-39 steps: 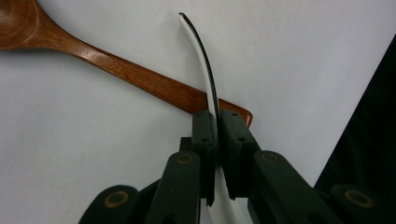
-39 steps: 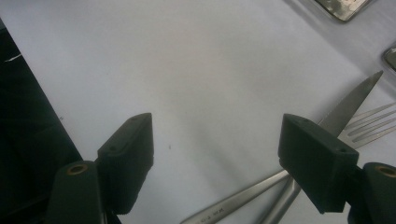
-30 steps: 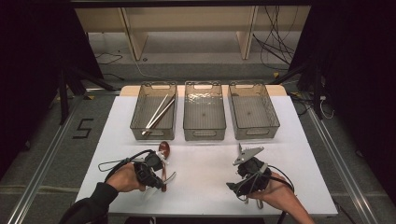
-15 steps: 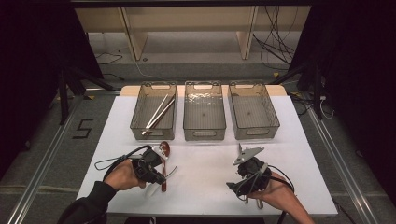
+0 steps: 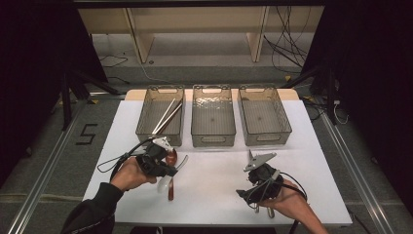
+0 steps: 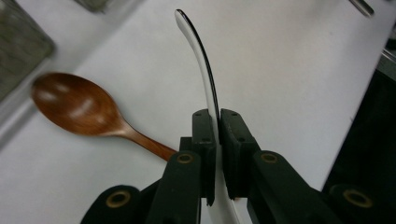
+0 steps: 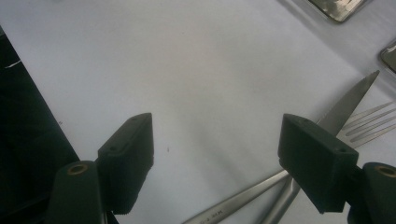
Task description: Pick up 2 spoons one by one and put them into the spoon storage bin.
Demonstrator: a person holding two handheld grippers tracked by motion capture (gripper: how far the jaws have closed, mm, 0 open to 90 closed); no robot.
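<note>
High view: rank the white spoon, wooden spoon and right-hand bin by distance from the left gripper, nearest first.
1. White spoon: clamped in the left gripper.
2. Wooden spoon: on the table just beside it.
3. Right-hand bin: far side, across the table.

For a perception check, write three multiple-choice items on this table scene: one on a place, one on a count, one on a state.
1. Where does the wooden spoon lie?
A. on the white table
B. in the middle bin
C. between the right gripper's jaws

2. How many clear bins stand along the table's far side?
A. two
B. three
C. five

3. How does the left gripper stand?
A. wide open over nothing
B. shut on the white spoon
C. shut on a fork

Answers:
1 A, the left gripper view shows it flat on the white table.
2 B, the left bin, middle bin and right bin show from above.
3 B, its jaws pinch the white spoon.
</note>
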